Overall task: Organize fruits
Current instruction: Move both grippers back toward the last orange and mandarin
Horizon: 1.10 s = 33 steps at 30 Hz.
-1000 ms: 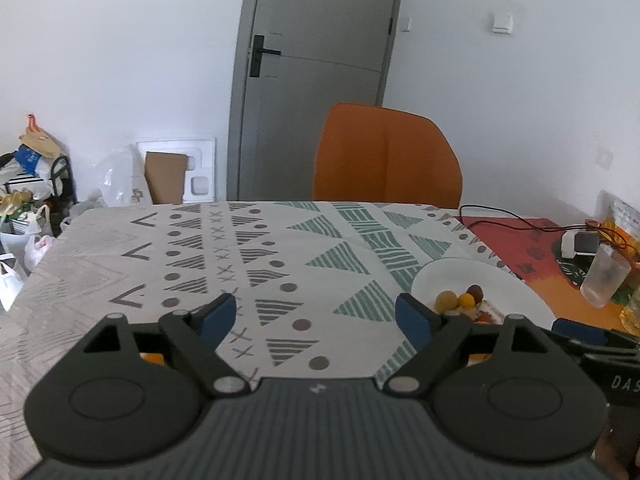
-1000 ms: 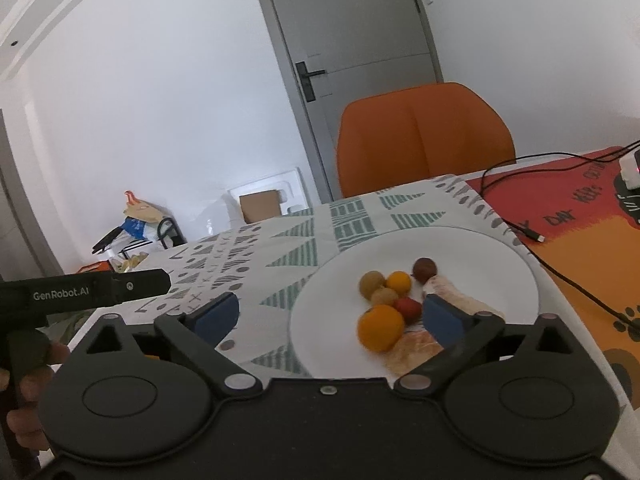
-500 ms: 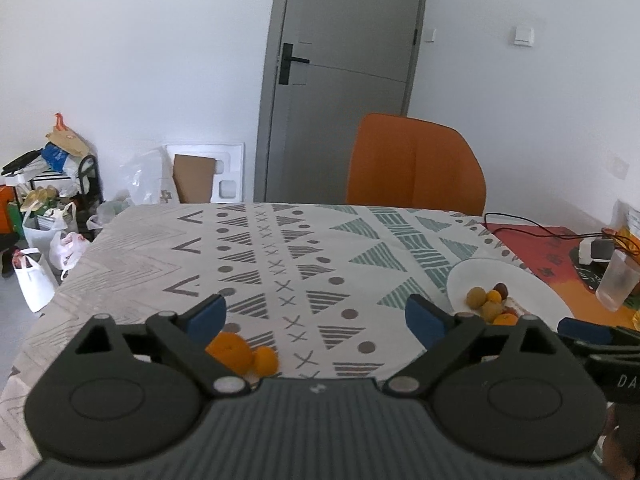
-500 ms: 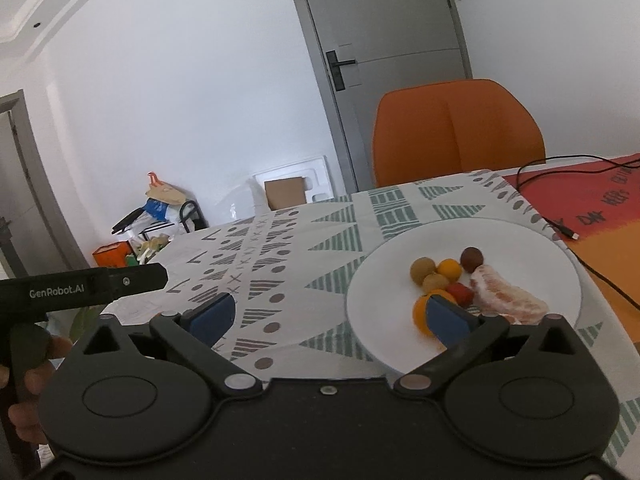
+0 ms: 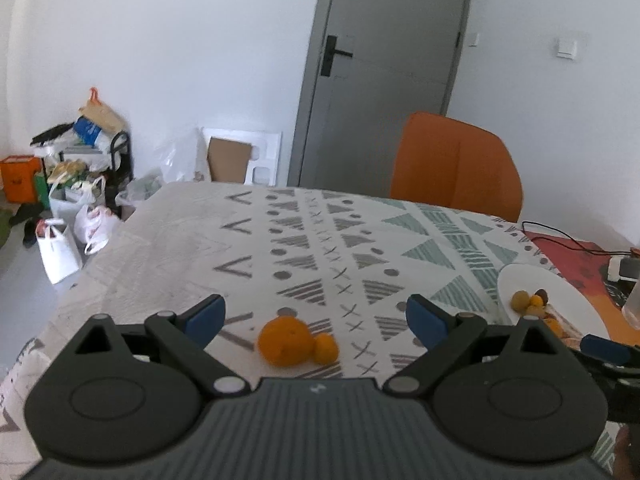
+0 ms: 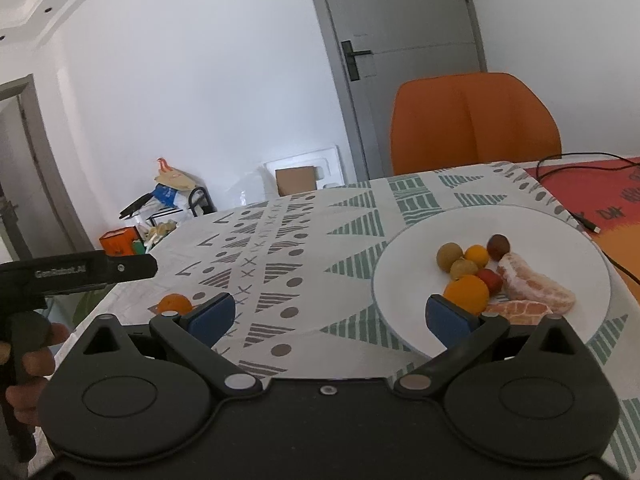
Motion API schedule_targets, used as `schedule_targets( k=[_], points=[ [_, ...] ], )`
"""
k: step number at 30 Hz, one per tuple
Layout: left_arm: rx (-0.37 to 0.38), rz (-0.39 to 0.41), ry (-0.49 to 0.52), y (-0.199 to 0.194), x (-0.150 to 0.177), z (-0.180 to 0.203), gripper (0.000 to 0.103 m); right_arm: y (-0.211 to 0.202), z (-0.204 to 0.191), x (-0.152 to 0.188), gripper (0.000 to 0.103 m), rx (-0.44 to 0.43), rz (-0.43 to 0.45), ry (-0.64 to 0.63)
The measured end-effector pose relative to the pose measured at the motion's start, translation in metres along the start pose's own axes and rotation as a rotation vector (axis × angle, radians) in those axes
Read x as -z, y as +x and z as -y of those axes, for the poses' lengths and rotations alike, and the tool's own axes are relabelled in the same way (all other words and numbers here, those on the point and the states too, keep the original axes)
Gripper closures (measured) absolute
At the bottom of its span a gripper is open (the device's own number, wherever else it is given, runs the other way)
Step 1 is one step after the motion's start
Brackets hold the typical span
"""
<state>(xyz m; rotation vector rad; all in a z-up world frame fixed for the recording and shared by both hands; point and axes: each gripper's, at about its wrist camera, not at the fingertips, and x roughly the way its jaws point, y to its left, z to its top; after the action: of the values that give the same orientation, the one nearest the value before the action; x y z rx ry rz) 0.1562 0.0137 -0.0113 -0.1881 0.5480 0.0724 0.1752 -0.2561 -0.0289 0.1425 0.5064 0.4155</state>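
Low in the left-wrist frame, the left gripper [image 5: 316, 314] hangs released, empty, jaws just widened, behind a round orange tangerine [image 5: 285, 343] and smaller orange fruit [image 5: 325, 347] on the patterned tablecloth [image 5: 180, 240]. Best approach: centre, lower, close gently. The right gripper [image 6: 330, 314] gapes, empty, beside the white round plate [image 6: 560, 232].

Orange mandarin [image 5: 285, 342], white plate [image 6: 560, 232]

White lettering "GenRobot.AI" runs along the black body of the left gripper [image 6: 76, 270], and blurred, unreadable black characters mark the red mat [image 6: 616, 204].
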Motion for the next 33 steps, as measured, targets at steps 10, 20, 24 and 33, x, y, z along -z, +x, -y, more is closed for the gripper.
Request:
schedule_targets(
  k=[10,20,24,33],
  points=[
    [-0.011,-0.018,-0.010,0.006,0.007,-0.024,0.008,0.023,-0.025,0.004,0.002,-0.051,-0.057,-0.052],
    [0.034,-0.042,-0.029,0.029,0.015,-0.039,0.022,0.049,-0.046,0.006,0.012,-0.068,-0.118,-0.110],
    [0.053,-0.060,-0.046,0.040,0.016,-0.047,0.030,0.060,-0.054,0.005,0.013,-0.070,-0.142,-0.132],
    [0.156,-0.103,-0.092,0.059,0.023,-0.053,0.065,0.083,-0.069,0.001,0.022,-0.087,-0.184,-0.162]
  ],
)
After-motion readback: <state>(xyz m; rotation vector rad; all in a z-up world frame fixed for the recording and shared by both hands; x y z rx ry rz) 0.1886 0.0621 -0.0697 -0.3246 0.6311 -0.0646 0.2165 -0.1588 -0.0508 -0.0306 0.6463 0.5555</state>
